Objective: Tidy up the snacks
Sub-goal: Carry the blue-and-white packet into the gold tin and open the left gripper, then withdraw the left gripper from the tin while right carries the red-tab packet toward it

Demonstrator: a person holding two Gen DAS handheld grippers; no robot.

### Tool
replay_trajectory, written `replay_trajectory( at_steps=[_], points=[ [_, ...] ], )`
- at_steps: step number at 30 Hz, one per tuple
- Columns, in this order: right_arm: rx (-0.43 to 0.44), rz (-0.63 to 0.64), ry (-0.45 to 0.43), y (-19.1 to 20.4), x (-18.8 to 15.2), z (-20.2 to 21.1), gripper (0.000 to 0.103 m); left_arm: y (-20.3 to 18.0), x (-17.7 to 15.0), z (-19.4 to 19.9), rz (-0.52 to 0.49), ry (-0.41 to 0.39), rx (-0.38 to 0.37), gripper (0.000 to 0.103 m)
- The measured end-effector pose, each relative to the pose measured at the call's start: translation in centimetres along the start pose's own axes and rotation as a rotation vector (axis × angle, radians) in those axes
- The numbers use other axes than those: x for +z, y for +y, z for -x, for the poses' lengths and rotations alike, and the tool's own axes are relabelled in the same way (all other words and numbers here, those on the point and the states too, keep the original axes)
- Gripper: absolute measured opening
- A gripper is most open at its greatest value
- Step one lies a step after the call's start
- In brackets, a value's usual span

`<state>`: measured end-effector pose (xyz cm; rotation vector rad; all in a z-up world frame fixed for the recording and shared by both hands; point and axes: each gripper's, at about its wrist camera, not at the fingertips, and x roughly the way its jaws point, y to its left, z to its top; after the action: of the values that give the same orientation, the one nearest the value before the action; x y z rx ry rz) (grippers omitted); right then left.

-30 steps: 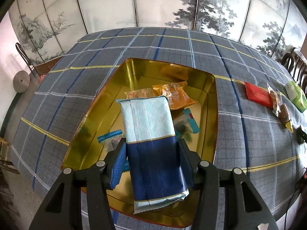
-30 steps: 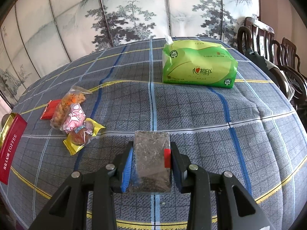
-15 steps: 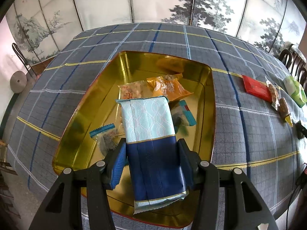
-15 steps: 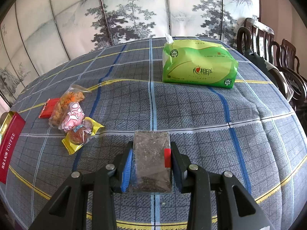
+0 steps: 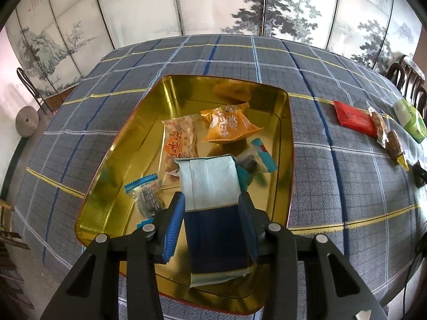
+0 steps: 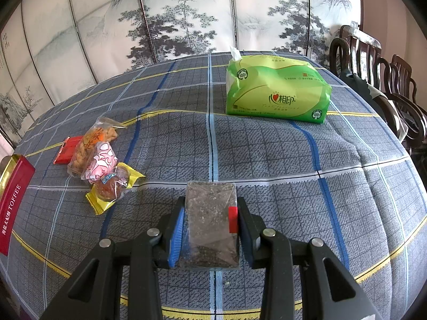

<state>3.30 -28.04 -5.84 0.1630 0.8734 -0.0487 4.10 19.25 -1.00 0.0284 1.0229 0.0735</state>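
Closing in the last half second, the left gripper [image 5: 210, 220] squeezes the blue packet [image 5: 213, 208] at lower centre, over the gold tin [image 5: 106, 186]. Step: dropping it among the snacks; next, likely spread the jaws. Right gripper [image 6: 210, 224], narrow, clamps a dark bar [image 6: 212, 221] above the tablecloth [image 6: 280, 160].
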Motion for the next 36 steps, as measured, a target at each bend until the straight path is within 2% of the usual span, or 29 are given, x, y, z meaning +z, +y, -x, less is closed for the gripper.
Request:
replay_trajectory(
  at_steps=[12,28,36],
  points=[
    [0.001,-0.010,-0.010,-0.2,0.0,0.2,0.036,-0.6,-0.4,1.0,-0.012,-0.034,0.038,0.043],
    [-0.001,-0.016,-0.026,-0.4,-0.4,1.1,0.036,-0.2,-0.9,2.0,-0.023,-0.076,0.100,0.069],
    [0.024,-0.023,-0.021,0.9,-1.4,1.9,0.036,0.4,-1.3,2.1,-0.019,-0.080,0.113,0.073]
  ],
)
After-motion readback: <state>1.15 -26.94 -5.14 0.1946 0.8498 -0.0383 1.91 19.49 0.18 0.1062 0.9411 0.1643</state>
